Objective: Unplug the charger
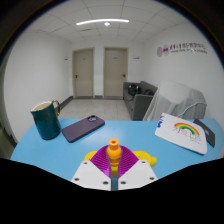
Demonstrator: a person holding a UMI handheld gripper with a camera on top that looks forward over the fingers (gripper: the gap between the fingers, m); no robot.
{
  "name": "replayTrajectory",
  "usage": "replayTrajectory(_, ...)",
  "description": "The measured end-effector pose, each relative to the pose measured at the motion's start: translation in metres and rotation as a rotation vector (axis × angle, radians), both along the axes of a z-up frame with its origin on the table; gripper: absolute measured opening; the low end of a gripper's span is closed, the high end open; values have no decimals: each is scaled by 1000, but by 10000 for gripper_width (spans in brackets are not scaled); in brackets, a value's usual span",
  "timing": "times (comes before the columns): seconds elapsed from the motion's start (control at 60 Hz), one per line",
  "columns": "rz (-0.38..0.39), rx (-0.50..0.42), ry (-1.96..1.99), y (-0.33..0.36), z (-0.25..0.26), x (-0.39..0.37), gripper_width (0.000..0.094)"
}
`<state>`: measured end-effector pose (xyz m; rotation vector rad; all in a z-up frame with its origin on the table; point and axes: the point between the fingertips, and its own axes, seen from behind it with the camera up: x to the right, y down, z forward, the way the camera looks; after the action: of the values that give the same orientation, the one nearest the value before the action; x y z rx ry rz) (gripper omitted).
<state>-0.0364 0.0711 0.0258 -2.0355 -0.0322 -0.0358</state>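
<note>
My gripper (114, 166) is shut on a small orange plug-like piece (114, 150), which sticks up from between the purple pads (100, 160). A bit of yellow (144, 158) shows just behind the right finger. The gripper is above the near part of a light blue table (60, 150). A purple phone (82, 127) lies face down beyond the fingers to the left. No cable or socket is visible.
A dark green mug (45, 120) stands on the table left of the phone. A white card with a rainbow drawing (182, 131) lies to the right, with a dark object (208, 131) beside it. Beyond the table are a grey floor, two doors and covered furniture (165, 100).
</note>
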Motion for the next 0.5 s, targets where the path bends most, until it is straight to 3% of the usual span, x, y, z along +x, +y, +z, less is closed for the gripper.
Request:
replayTrajectory(0.05, -14, -3, 53, 0, 22, 1, 54)
replayTrajectory(0.133, -37, 211, -21, 10, 126, 24, 54)
replayTrajectory(0.233, -104, 279, -69, 3, 192, 76, 54)
replayTrajectory(0.3, -131, 227, -69, 4, 190, 100, 53)
replayTrajectory(0.367, -170, 143, -96, -8, 153, 129, 54)
replayTrajectory(0.5, -183, -123, -44, -42, 66, 151, 65)
